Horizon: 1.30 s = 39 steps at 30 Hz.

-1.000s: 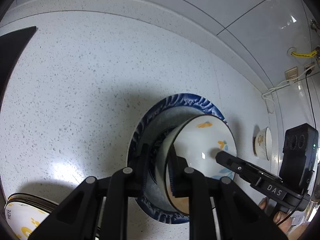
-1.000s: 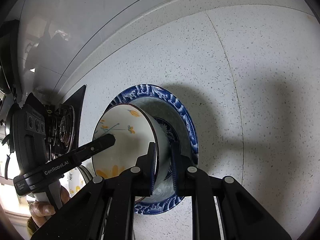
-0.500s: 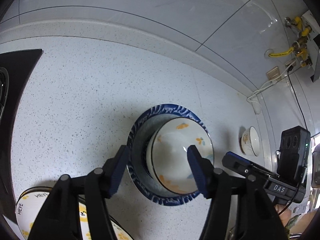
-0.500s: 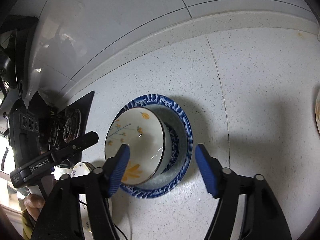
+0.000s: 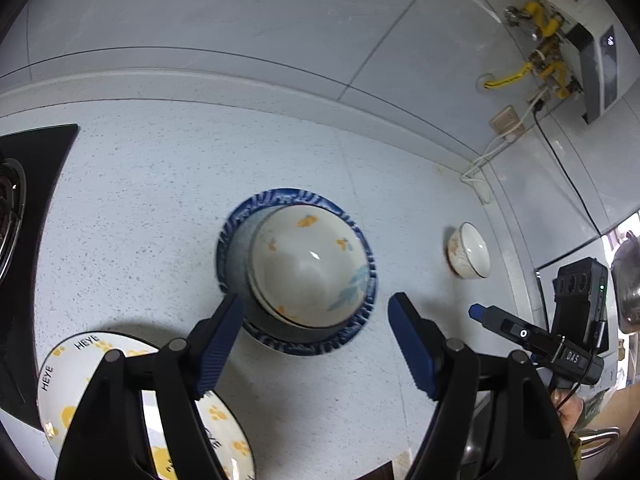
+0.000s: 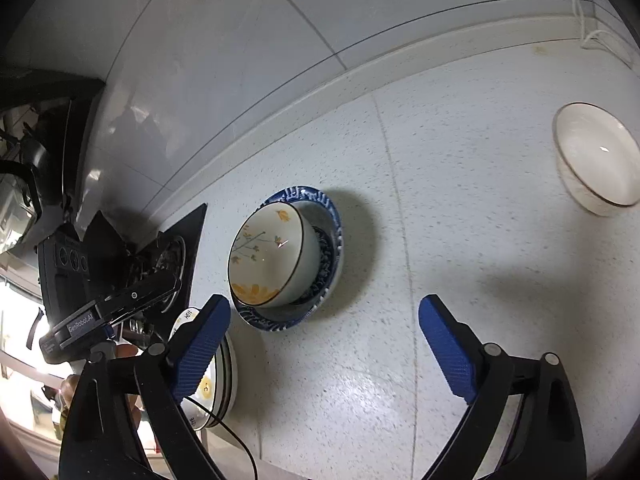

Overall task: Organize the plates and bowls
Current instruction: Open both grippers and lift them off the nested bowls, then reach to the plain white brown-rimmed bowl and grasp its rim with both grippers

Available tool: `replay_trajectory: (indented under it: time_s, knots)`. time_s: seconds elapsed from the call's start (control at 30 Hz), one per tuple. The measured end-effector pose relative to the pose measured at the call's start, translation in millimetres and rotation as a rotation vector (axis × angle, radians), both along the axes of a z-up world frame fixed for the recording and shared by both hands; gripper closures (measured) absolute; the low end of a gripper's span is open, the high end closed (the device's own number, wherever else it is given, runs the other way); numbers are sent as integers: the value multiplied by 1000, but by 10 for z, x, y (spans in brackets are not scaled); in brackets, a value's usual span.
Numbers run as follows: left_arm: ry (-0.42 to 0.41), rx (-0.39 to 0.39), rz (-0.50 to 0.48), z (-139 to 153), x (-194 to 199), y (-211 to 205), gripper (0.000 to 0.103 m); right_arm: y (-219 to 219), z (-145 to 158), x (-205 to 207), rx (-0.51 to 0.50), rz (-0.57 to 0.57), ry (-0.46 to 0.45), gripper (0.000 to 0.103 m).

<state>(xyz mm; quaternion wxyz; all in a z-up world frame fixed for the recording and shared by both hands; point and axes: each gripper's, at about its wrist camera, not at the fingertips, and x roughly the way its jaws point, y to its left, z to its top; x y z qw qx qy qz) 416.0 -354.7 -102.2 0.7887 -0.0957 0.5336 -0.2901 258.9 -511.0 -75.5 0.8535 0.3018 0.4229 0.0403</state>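
White ceramic bowl with orange flowers and a thin dark rim (image 5: 310, 266) sits nested in blue-patterned ceramic plate (image 5: 366, 312) on pale speckled stone bench (image 5: 140, 216), mid-bench, near the tiled back wall. Bowl rests off-centre in the plate, pushed toward one side and slightly tilted in the right wrist view; likely just how it settled on the sloping well.

Left gripper (image 5: 316, 344) wide and opening, nothing between the blue ribbed pads (image 5: 218, 346); bowl and plate lie beyond the tips, clear of them. Right gripper (image 6: 324, 354) wider yet, also opening, only bare bench between its pads. Both held above and short of the stack, pointing down at it. Judged: bowl-on-plate step done, both grippers free for the next piece.

Small white bowl with orange print and fine dark rim (image 6: 596, 160) stands alone on the bench, well apart from the stack, toward the right gripper's side. Probable next pick, since it would nest in the flowered bowl.

Stack of white plates with yellow paw prints and "HEYE" lettering (image 5: 68, 392) at the bench edge under the left gripper, beside the black stove top (image 5: 24, 240).

Flowered bowl glossy inside, one highlight, empty; branch-and-blossom print, larger orange flower low on the wall. Slick glaze, so a rim pinch seems the surest hold.
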Motion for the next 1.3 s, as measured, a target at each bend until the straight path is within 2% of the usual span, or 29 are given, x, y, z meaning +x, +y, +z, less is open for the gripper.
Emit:
replay_trajectory:
  time_s: [0.3, 0.57, 0.73, 0.97, 1.0, 1.03, 1.2, 1.27, 1.3]
  knots:
    - [21, -64, -127, 85, -356, -649, 29, -603, 120, -476, -71, -122, 1, 5]
    - [96, -72, -270, -76, -575, -1611, 29, -1363, 107, -780, -124, -285, 29, 5]
    - [103, -48, -305, -116, -560, -2204, 29, -1781, 22, -726, -123, -320, 64, 5]
    - [160, -17, -270, -359, -234, -2980, 29, -2223, -113, -390, -154, -291, 120, 6]
    - [174, -11, -256, -418, -179, -3066, 29, -2252, -139, -340, -161, -284, 131, 9]
    - [185, -5, -246, -477, -121, -3149, 29, -2286, -167, -290, -162, -277, 140, 18]
    - [229, 17, -205, -749, 90, -3476, 31, -2438, -355, -34, -136, -234, 191, 51]
    - [240, 29, -191, -844, 158, -3574, 32, -2466, -449, 53, -129, -212, 214, 58]
    - [253, 33, -183, -906, 184, -3610, 35, -2481, -504, 92, -130, -208, 228, 63]
